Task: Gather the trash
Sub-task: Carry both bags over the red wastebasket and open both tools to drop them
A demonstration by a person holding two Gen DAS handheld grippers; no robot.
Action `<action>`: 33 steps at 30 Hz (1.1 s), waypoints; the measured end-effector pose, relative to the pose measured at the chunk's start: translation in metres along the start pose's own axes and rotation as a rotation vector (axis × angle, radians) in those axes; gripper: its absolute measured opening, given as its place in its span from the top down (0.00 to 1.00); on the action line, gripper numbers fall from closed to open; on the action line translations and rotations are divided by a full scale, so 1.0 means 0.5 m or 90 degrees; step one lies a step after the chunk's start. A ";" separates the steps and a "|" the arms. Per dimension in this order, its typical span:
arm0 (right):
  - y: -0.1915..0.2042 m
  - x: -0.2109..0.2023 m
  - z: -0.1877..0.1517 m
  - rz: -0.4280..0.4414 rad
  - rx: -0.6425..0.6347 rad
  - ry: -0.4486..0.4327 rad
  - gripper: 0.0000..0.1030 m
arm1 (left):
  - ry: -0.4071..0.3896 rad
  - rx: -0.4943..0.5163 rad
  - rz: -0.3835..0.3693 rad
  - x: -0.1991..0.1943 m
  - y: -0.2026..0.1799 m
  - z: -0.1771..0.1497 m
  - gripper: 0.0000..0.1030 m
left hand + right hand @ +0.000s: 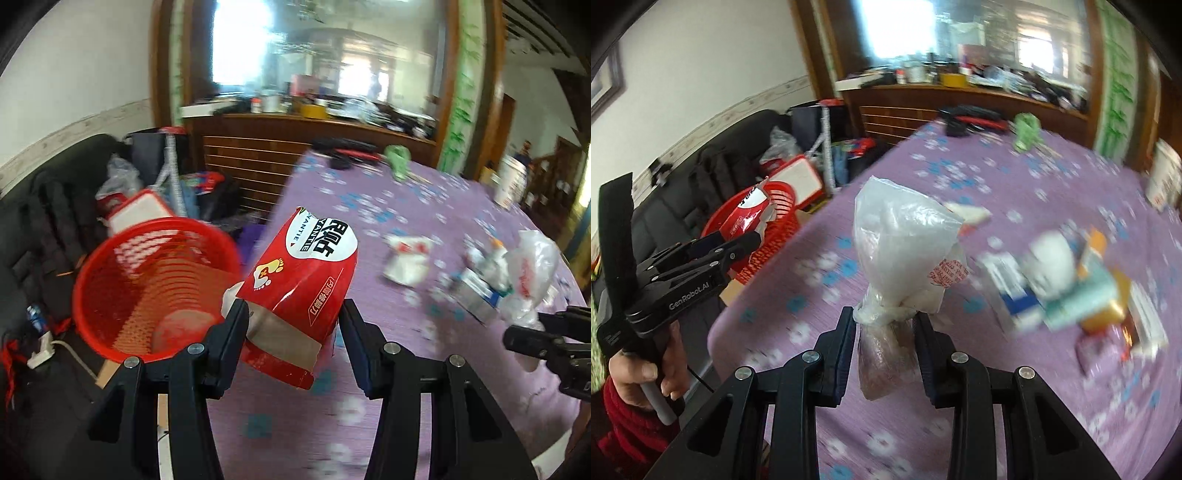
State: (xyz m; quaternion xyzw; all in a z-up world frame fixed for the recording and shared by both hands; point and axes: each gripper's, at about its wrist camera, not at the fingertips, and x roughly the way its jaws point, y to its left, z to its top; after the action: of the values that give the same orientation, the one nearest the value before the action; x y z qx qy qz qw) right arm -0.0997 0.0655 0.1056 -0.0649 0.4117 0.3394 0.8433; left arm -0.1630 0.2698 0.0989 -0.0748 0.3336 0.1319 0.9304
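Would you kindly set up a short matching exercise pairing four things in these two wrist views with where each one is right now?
Things:
1. red and white torn paper package
2. knotted translucent plastic bag
3. red slotted plastic basket
4. green crumpled item

Places:
A. far end of the purple floral tablecloth
B. between the fingers of the left gripper
C. beside the table, lower than its top
D. between the fingers of the right gripper

Pairs: 1-B, 2-D, 3-C, 4-A
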 end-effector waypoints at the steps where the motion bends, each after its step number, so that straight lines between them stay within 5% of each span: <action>1: 0.015 0.008 0.015 0.008 -0.010 0.001 0.67 | -0.003 -0.011 0.012 -0.002 0.025 0.004 0.52; 11: 0.183 0.110 0.132 0.095 -0.098 0.025 0.66 | -0.001 -0.092 0.094 0.012 0.210 0.012 0.52; 25: 0.324 0.312 0.251 0.183 -0.110 0.094 0.65 | 0.023 -0.124 0.134 0.071 0.310 0.007 0.51; 29: 0.328 0.328 0.265 0.192 -0.098 0.089 0.35 | 0.024 -0.134 0.132 0.079 0.319 0.008 0.44; 33: 0.305 0.295 0.257 0.194 -0.085 0.065 0.34 | 0.016 -0.135 0.132 0.072 0.317 0.004 0.42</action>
State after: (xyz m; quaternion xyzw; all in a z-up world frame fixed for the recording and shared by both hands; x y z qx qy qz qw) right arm -0.0482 0.3083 0.1064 -0.0747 0.4358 0.4860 0.7538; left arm -0.1817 0.4283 0.0694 -0.1392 0.3356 0.2609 0.8944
